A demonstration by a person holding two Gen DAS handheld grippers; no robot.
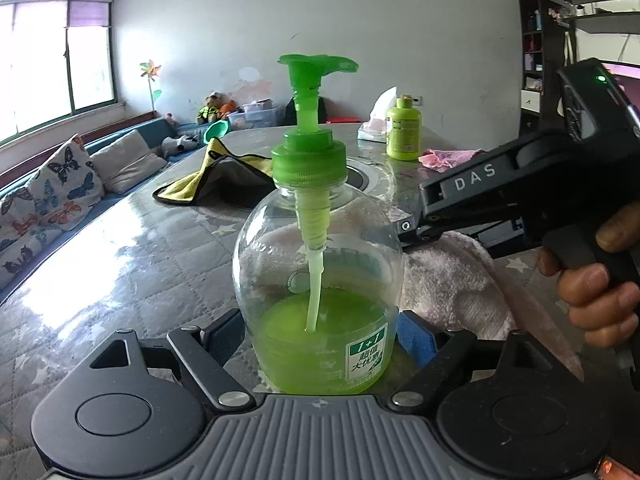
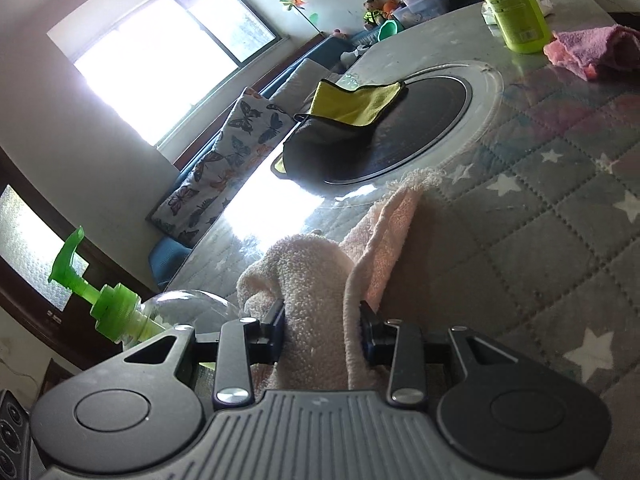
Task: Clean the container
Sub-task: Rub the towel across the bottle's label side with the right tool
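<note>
A clear pump bottle with a green pump head and green liquid in its lower part stands upright on the quilted table. It sits between the fingers of my left gripper, whose pads lie against its two sides. In the right wrist view the bottle shows at the lower left. My right gripper is shut on a bunched pale pink towel. In the left wrist view that gripper, held by a hand, has its tip just right of the bottle, with the towel behind and beside the bottle.
A yellow-and-grey cloth lies partly on a round dark inset in the table's middle. Farther back stand a lime-green bottle, a deeper pink cloth and a tissue pack. A sofa with a butterfly cushion runs along the left.
</note>
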